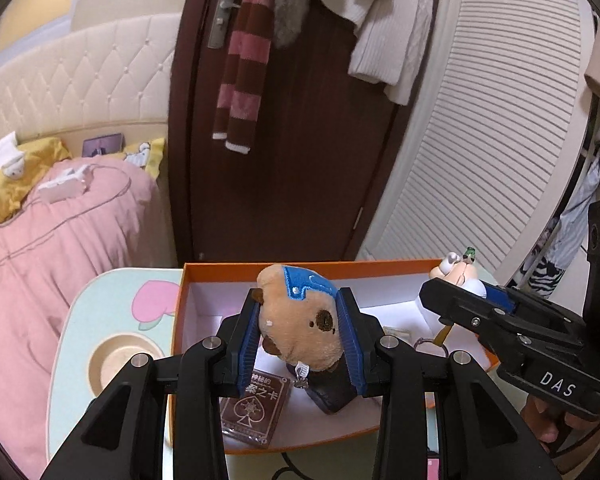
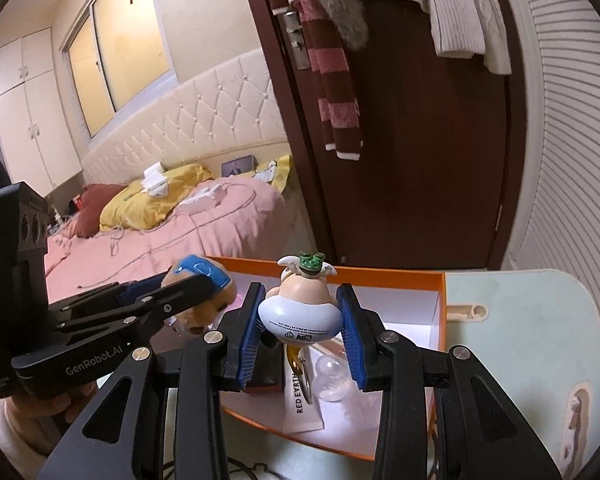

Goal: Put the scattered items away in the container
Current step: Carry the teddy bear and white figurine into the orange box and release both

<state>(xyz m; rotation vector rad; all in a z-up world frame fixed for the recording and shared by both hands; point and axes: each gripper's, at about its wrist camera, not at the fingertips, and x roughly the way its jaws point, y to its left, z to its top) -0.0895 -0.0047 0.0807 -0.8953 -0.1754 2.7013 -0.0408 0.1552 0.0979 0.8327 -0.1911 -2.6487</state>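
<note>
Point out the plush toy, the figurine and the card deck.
plush toy [image 1: 300,328], left wrist view, on its tan face.
figurine [image 2: 300,320], right wrist view, on its pale blue base.
card deck [image 1: 254,410], left wrist view, on the brown spade cover.

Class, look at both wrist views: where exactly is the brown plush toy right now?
The brown plush toy is clamped in the left claw, held over the orange box, above a card deck, left of the right claw's figurine.

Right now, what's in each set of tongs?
Left tongs: closed on the capybara plush.
Right tongs: closed on the cartoon figurine.
</note>
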